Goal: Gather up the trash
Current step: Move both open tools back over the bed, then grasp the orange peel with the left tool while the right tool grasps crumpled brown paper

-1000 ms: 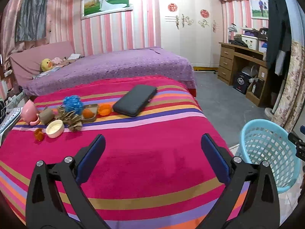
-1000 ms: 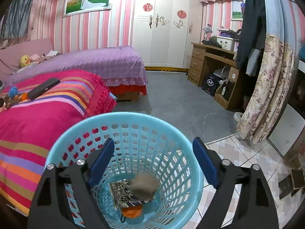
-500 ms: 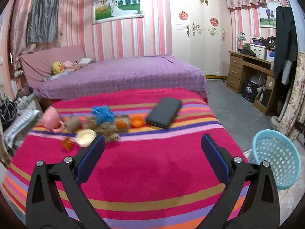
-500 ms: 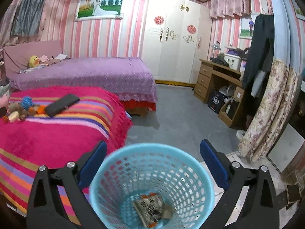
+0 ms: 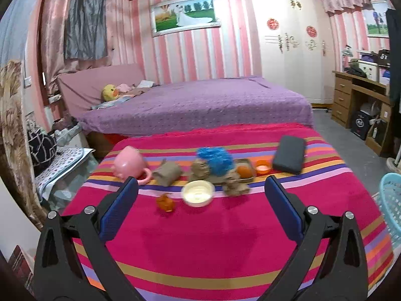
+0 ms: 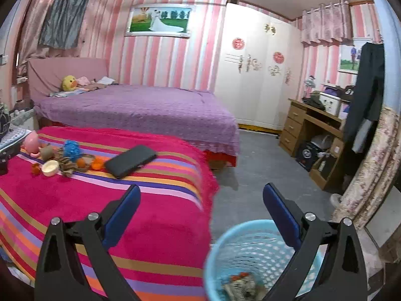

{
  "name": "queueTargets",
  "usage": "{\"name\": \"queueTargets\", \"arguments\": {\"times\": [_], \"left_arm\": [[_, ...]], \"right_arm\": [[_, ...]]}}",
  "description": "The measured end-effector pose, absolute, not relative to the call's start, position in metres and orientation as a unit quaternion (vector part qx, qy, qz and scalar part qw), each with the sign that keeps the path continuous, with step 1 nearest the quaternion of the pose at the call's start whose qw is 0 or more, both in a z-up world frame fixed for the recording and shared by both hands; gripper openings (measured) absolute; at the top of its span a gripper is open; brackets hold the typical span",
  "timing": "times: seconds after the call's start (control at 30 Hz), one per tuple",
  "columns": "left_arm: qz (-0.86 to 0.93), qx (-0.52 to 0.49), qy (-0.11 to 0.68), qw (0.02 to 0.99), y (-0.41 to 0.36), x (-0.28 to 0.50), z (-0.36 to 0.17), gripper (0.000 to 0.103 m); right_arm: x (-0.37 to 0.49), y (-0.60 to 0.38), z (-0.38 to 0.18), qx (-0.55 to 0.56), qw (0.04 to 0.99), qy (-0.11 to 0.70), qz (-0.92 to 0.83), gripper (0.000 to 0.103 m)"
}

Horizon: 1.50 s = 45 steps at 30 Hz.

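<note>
Striped bedspread [image 5: 225, 245] still carries crumpled paper [image 5: 234, 185] and scraps; some trash already lies in the blue basket [image 6: 225, 248]. Both the left hand-held gripper [image 5: 200, 210] and right hand-held gripper [image 6: 200, 213] gape wide, empty.

A bed covered in a pink striped blanket [image 5: 225, 238] holds a row of small items: a pink cup [image 5: 127, 164], white bowl [image 5: 197, 193], blue scrubber [image 5: 216, 159], crumpled brown paper [image 5: 168, 173], oranges [image 5: 244, 171] and a dark flat case [image 5: 289, 154], with a blue basket [image 6: 250, 258] on the floor beside.
</note>
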<state>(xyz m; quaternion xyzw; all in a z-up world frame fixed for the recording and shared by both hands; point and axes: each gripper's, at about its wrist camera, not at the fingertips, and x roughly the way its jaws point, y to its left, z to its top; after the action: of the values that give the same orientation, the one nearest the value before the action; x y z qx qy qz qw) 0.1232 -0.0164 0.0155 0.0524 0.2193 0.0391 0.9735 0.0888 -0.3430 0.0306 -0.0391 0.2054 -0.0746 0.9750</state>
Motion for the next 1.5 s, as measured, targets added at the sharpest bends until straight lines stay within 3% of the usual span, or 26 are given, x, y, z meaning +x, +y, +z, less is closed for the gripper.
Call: {"name": "queueTargets", "arguments": {"times": [0.53, 1.33, 1.4, 1.5], "left_arm": [[0.085, 0.041, 0.246, 0.965, 0.066, 0.16, -0.009, 0.097], [0.049, 0.014, 0.373, 0.926, 0.086, 0.226, -0.084, 0.097], [0.04, 0.005, 0.381, 0.924, 0.087, 0.233, -0.086, 0.092], [0.02, -0.01, 0.398, 0.917, 0.088, 0.245, -0.09, 0.069]], "right_arm": [[0.144, -0.253, 0.01, -0.055, 0.975, 0.214, -0.018, 0.096], [0.179, -0.271, -0.027, -0.035, 0.965, 0.257, -0.051, 0.096], [0.181, -0.269, -0.029, -0.037, 0.964, 0.259, -0.048, 0.096], [0.183, -0.264, -0.031, -0.041, 0.963, 0.262, -0.042, 0.096]]}}
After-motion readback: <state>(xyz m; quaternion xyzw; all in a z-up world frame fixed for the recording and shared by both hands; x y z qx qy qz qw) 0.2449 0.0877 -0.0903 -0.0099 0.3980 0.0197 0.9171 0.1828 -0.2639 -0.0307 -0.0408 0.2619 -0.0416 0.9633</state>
